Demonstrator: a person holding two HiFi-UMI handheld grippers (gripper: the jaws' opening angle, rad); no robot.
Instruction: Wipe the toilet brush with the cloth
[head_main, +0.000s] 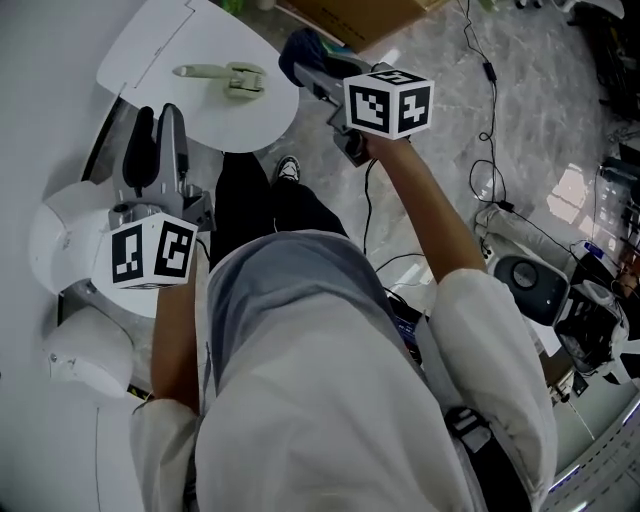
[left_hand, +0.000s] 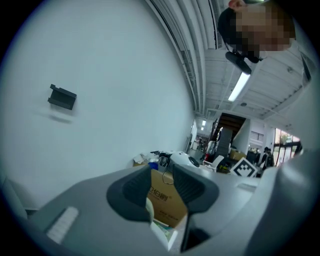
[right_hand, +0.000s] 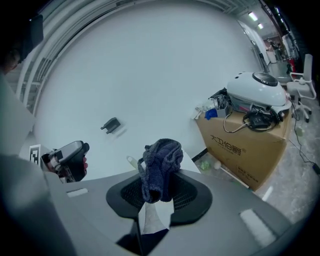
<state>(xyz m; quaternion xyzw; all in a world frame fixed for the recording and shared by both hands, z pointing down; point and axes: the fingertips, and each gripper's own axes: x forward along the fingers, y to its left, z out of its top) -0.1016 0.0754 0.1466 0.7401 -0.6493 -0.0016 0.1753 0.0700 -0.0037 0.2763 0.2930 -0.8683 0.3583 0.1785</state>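
A pale green toilet brush (head_main: 225, 78) lies on its side on the round white table (head_main: 160, 50). My right gripper (head_main: 312, 72) is held just to the right of the table's edge, shut on a dark blue cloth (head_main: 300, 48). In the right gripper view the cloth (right_hand: 160, 165) stands bunched up between the jaws of the right gripper (right_hand: 156, 192). My left gripper (head_main: 157, 115) points up at the table's near left edge, open, with nothing between its pads (left_hand: 132, 192); only a cardboard box shows through the gap.
A cardboard box (right_hand: 245, 145) with a white helmet-like object on top stands by the wall. Cables (head_main: 485, 150) trail over the marbled floor at right, near equipment (head_main: 530, 280). A white rounded fixture (head_main: 60, 240) sits at left. The person's shoe (head_main: 287, 170) is below the table.
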